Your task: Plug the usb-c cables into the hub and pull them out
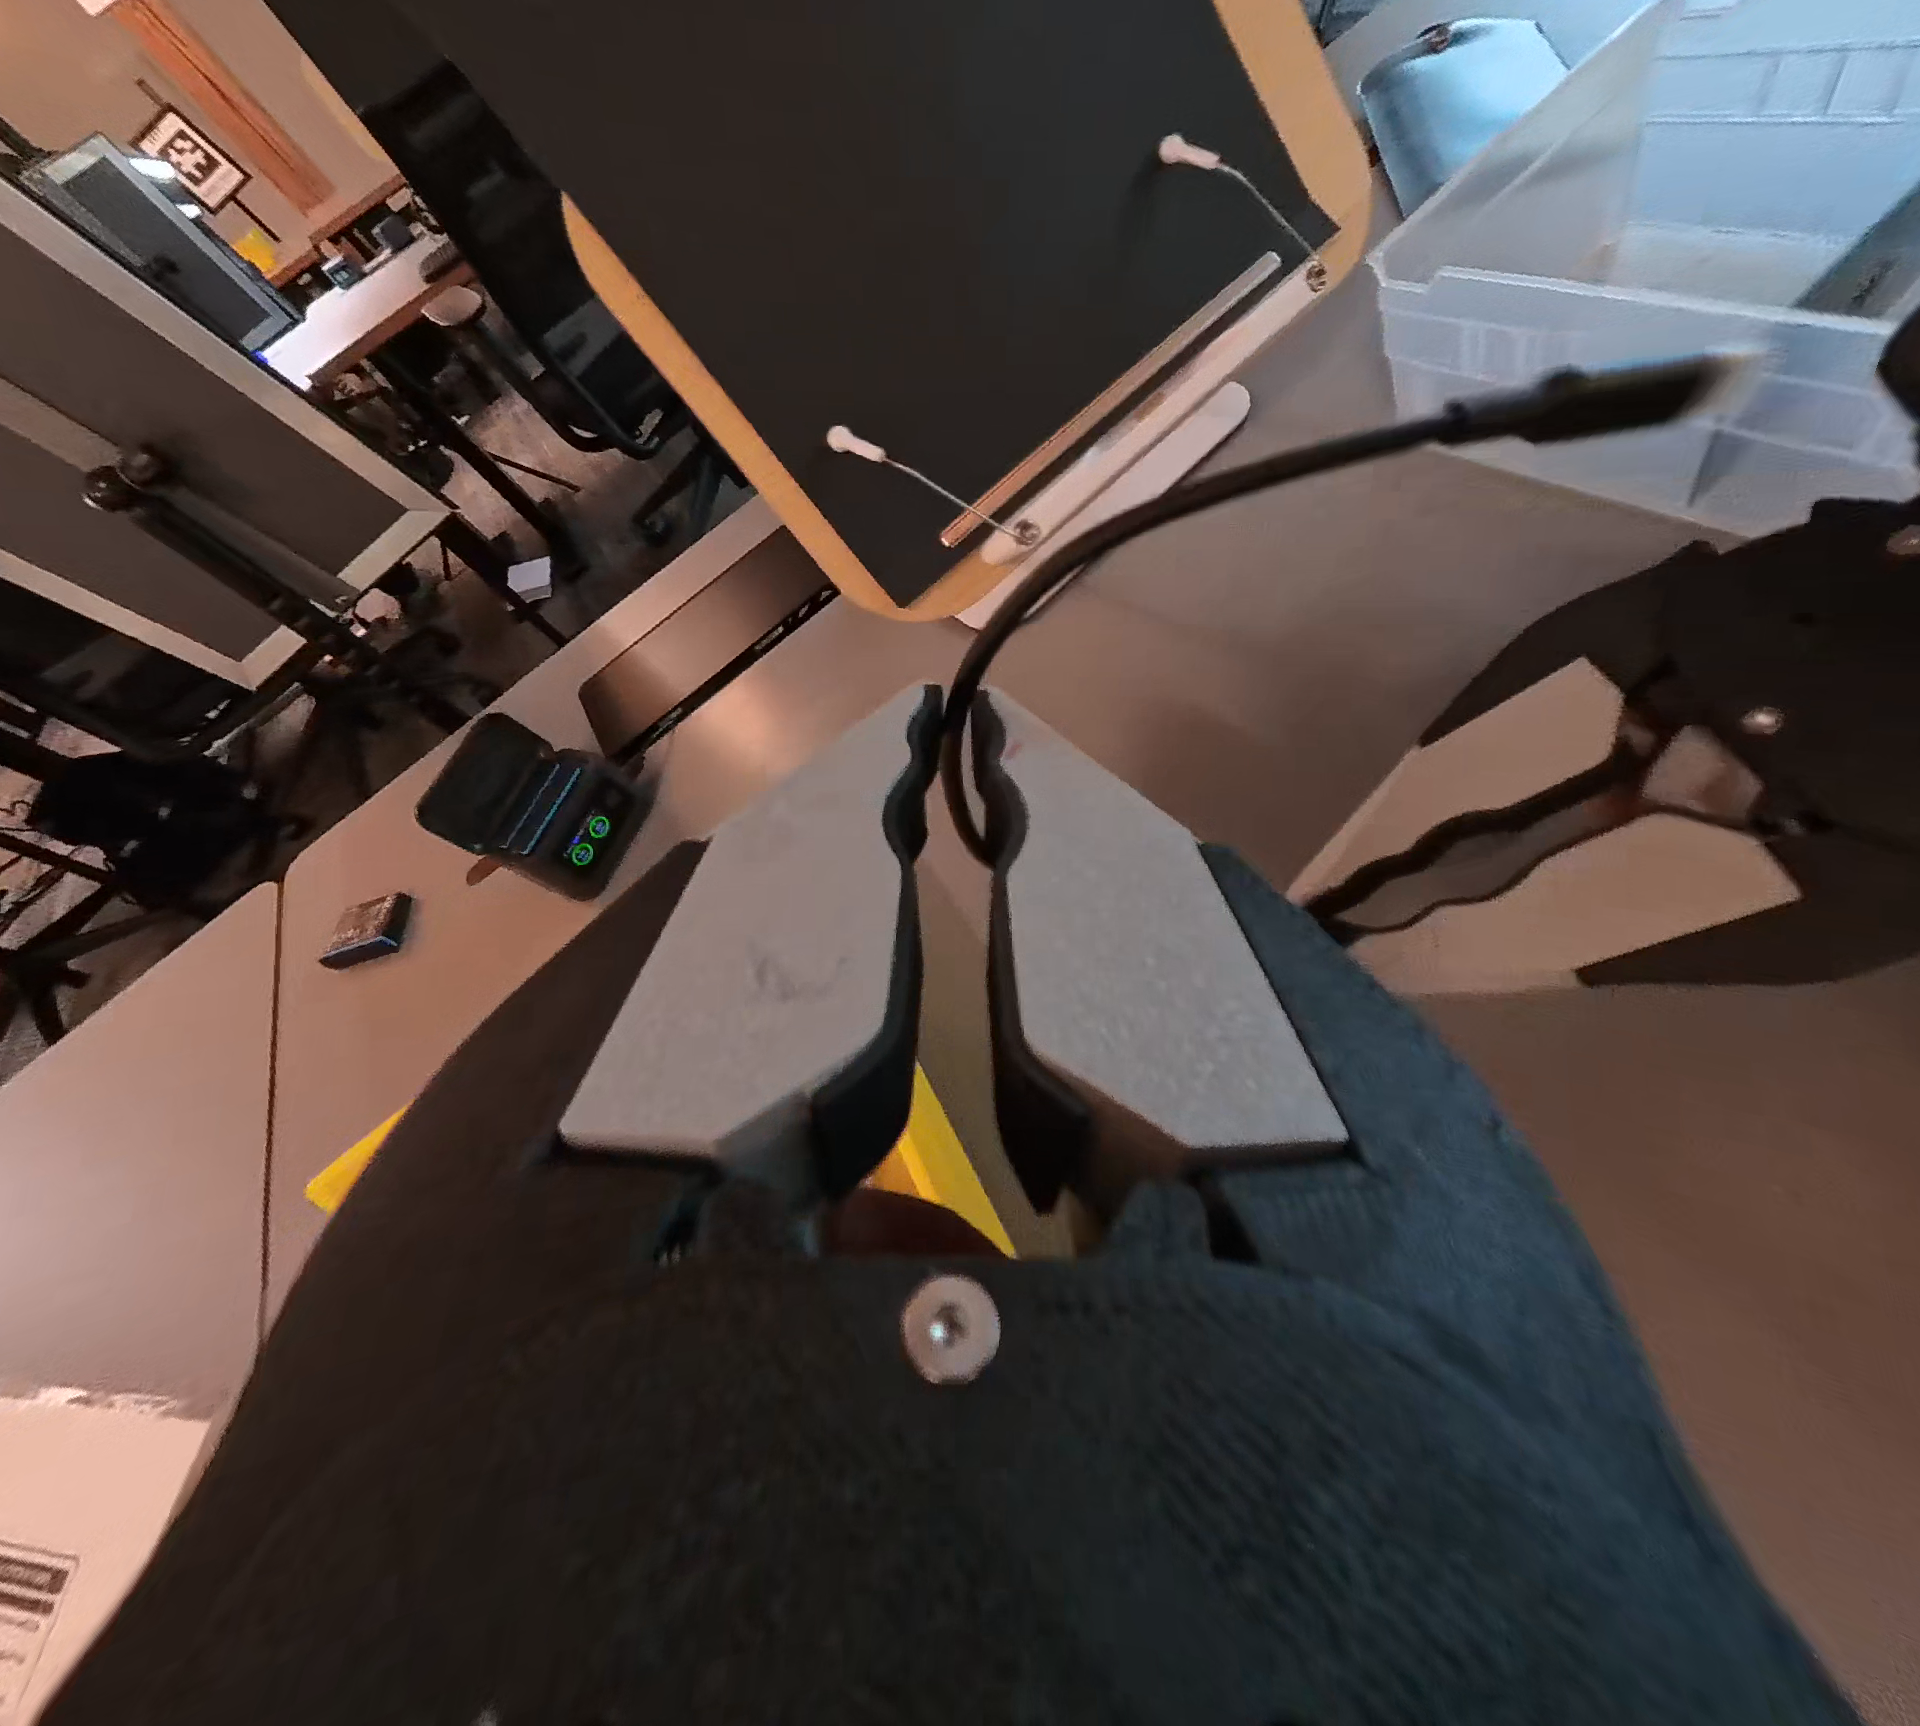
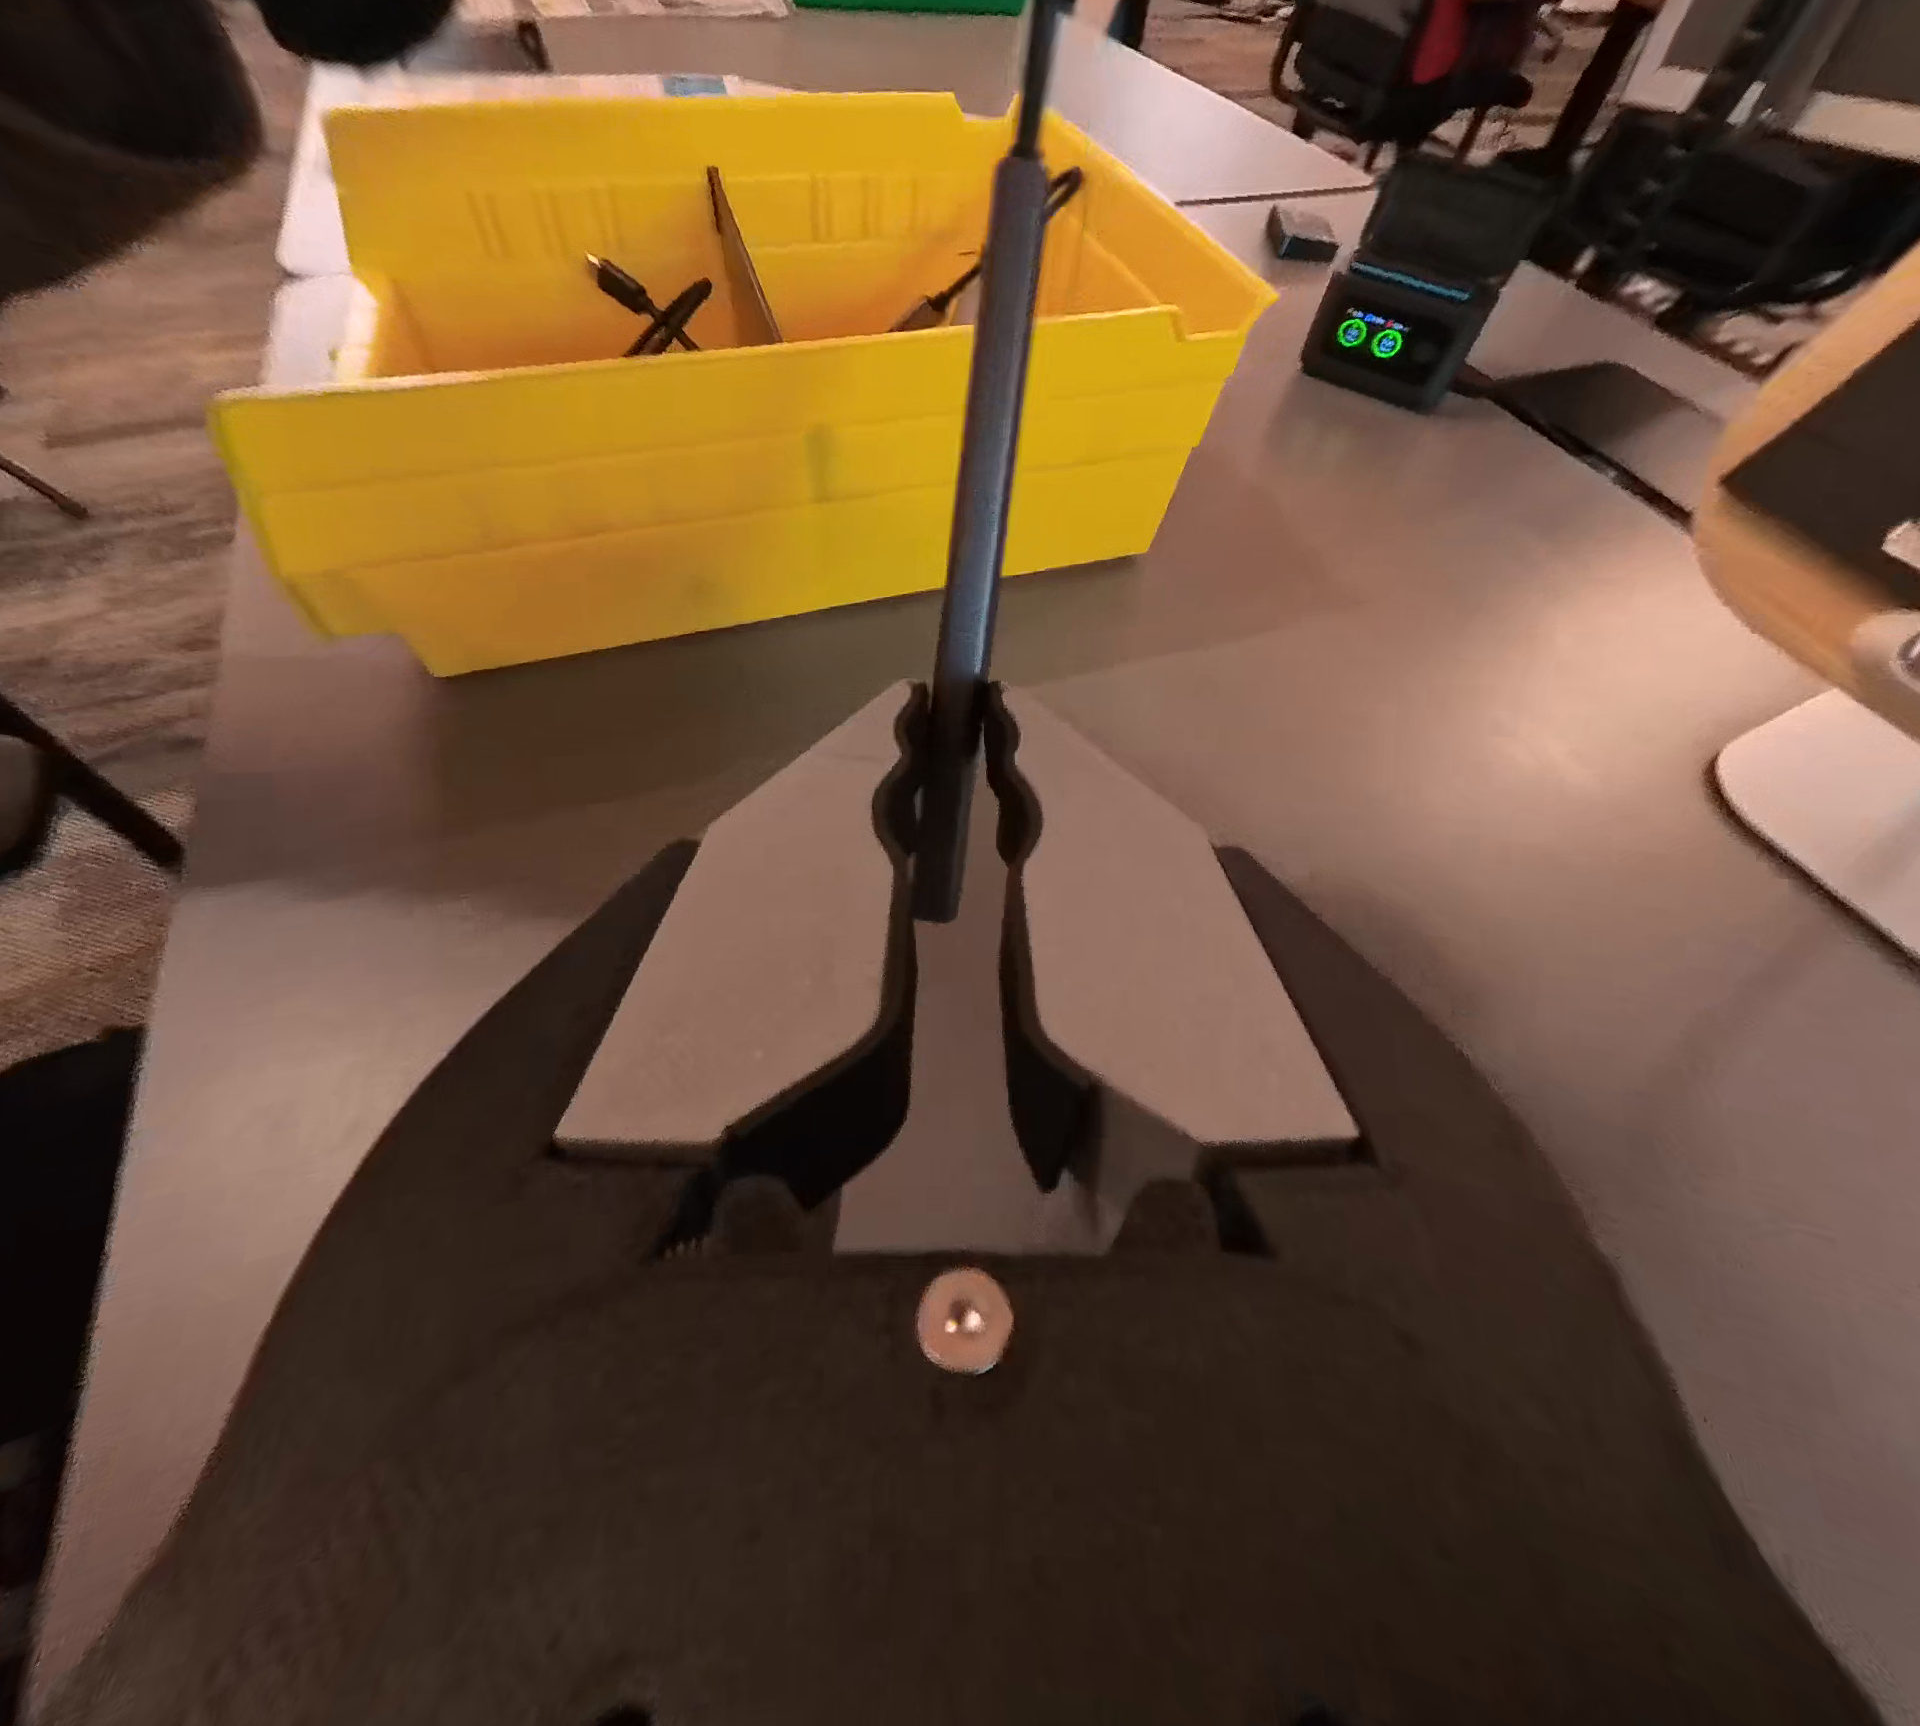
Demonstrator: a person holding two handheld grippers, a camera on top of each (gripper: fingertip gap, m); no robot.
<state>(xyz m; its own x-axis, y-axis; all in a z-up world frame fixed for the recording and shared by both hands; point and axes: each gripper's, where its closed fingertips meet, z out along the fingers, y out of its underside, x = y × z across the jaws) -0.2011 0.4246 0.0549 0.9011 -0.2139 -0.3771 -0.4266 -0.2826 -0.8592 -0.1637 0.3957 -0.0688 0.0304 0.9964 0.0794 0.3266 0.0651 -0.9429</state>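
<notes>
1. Black cable [image 1: 1174, 523] is sitting pinched between the left gripper [image 1: 958, 720] jaws, which are closing on the cord itself, well back from the plug [image 1: 1621, 403]. The plug is arcing off to the right, blurred, in front of a clear plastic bin [image 1: 1662, 305] and near the right gripper [image 1: 1621, 741].
2. Risk, left view: with that much free cord the plug is likely flexing and twisting, so it may be meeting the port off-axis and skidding.
3. Right gripper [image 2: 951, 720] jaws are clamping the grey hub [image 2: 982, 481] by its near end; the slim bar is standing up in front of the yellow bin [image 2: 727, 471] holding spare cables [image 2: 649, 310].
4. Risk, right view: the end grip is probably letting the hub pivot or slip under push force. Ports are not discernible.
</notes>
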